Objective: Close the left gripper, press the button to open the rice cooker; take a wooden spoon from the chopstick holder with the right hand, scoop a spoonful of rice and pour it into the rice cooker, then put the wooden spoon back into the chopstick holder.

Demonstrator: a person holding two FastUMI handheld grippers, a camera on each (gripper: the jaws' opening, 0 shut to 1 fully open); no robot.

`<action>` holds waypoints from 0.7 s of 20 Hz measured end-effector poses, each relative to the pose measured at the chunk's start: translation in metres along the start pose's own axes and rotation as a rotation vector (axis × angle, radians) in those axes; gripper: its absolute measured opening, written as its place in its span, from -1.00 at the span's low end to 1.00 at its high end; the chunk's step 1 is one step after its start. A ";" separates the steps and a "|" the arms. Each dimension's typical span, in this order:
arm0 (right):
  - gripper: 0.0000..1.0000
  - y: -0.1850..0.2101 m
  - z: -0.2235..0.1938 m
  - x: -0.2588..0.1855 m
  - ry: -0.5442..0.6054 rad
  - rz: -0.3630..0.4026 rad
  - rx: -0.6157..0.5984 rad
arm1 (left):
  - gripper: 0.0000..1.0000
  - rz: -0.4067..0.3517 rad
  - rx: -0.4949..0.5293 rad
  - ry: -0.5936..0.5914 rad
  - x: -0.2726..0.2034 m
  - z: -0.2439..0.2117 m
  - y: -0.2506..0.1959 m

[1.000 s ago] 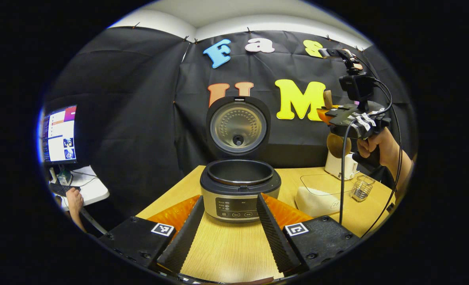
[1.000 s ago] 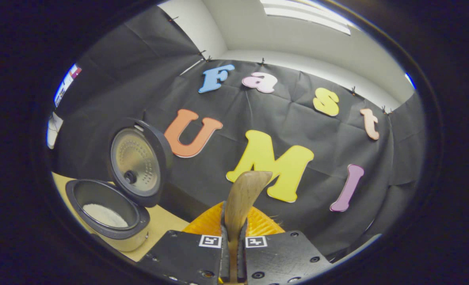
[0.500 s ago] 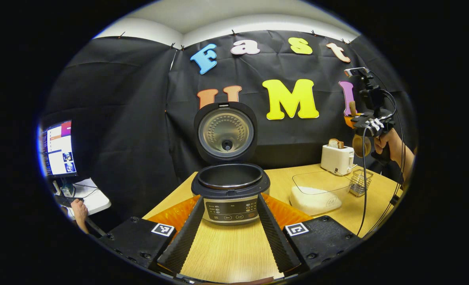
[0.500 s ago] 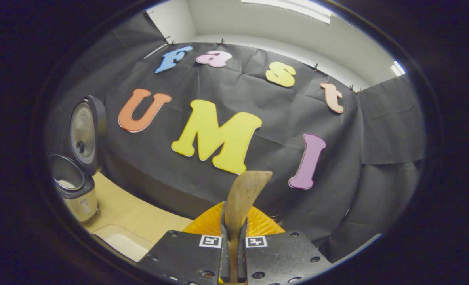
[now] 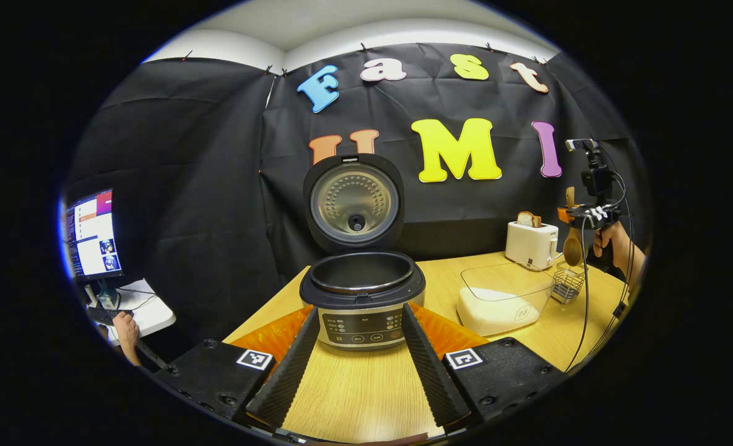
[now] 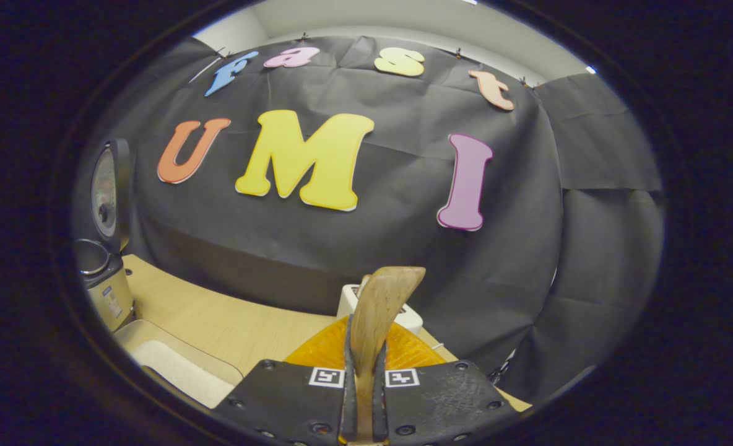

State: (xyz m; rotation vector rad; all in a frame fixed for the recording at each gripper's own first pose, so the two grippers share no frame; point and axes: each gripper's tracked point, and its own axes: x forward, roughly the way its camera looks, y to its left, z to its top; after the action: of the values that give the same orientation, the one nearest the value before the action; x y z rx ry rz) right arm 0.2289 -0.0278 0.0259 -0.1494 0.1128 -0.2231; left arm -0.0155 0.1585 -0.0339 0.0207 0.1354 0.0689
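Right hand-held gripper (image 6: 364, 396), wooden spoon (image 6: 379, 310) upright

Rice cooker (image 5: 361, 291) lid up (left tongs (image 5: 357, 365) spread), spoon (image 5: 572, 248) above holder (image 5: 568, 285).

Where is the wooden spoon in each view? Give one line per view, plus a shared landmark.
Left gripper view: the wooden spoon hangs far right, above the wire holder.
Right gripper view: its handle stands bottom centre, clamped in the right tool.
Shared landmark: the toaster.
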 end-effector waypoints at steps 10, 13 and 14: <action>-0.13 -0.029 -0.037 0.018 0.110 -0.035 0.067 | 0.72 0.019 -0.007 0.023 0.004 -0.006 0.006; 0.14 -0.042 -0.025 0.012 0.075 -0.100 -0.010 | 0.72 0.019 -0.004 0.020 0.004 -0.005 0.005; 0.28 -0.043 -0.020 0.010 0.063 -0.103 -0.025 | 0.72 0.019 -0.003 0.020 0.004 -0.005 0.005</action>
State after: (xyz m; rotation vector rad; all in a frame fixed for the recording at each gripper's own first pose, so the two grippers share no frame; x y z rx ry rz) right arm 0.2266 -0.0746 0.0127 -0.1734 0.1703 -0.3290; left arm -0.0125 0.1640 -0.0396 0.0182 0.1549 0.0881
